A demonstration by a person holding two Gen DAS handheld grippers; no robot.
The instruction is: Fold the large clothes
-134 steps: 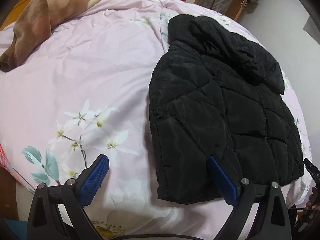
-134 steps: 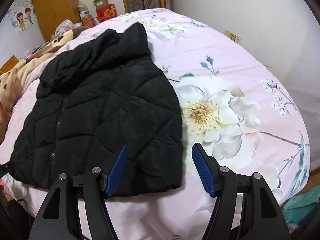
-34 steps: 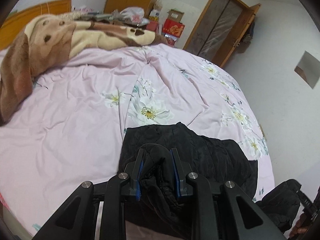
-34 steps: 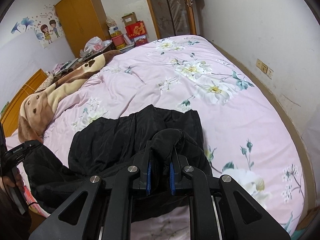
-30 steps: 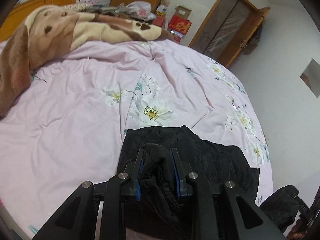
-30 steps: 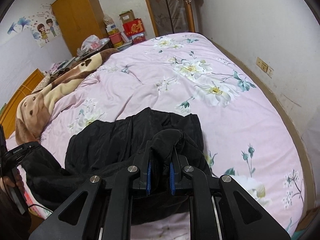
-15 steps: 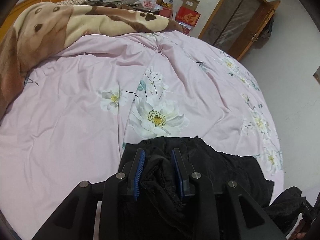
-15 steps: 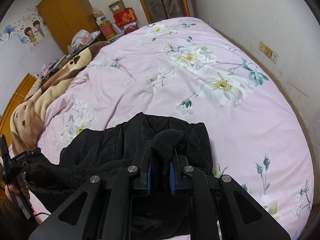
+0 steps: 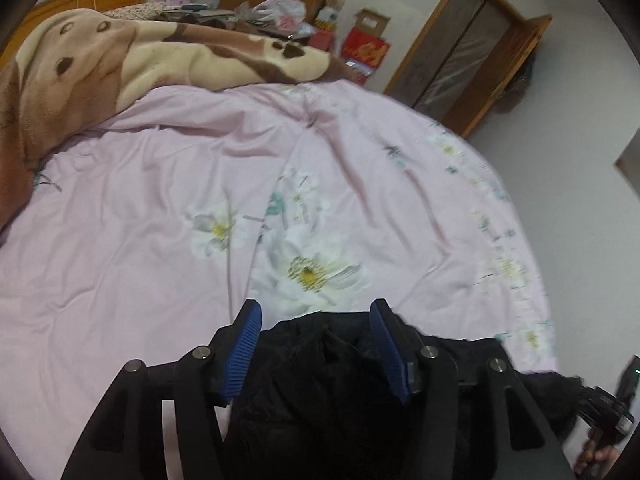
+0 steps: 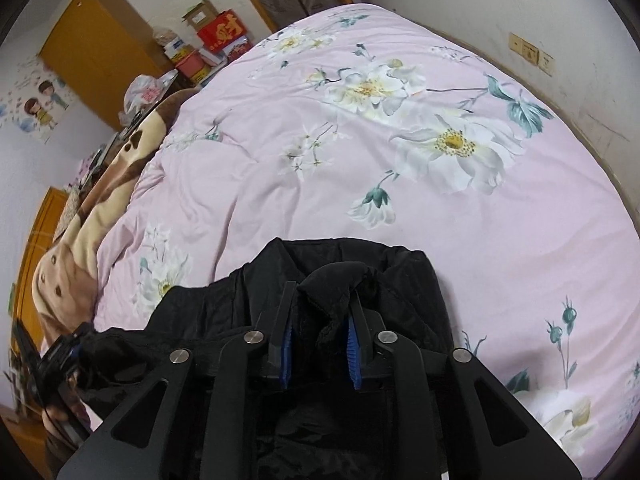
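Observation:
A black quilted jacket (image 10: 360, 272) lies folded over on the pink floral bedcover (image 10: 400, 160). My right gripper (image 10: 322, 324) is shut on a bunched fold of the jacket, its blue pads (image 10: 352, 344) part open around the cloth. My left gripper (image 9: 316, 316) is open, its blue pads (image 9: 242, 348) wide apart, with the jacket (image 9: 332, 364) lying loose between and below the fingers. The left gripper also shows at the left edge of the right wrist view (image 10: 60, 356).
A brown and cream bear blanket (image 9: 120, 60) lies heaped along the far left of the bed. Boxes and bags (image 9: 360, 44) stand by the wooden wardrobe and door beyond the bed. A white wall with sockets (image 10: 532, 54) borders the right side.
My left gripper has opened and let go of the jacket fold. The right gripper has loosened slightly but still holds its fold. Both moved forward over the bed, laying the jacket over.

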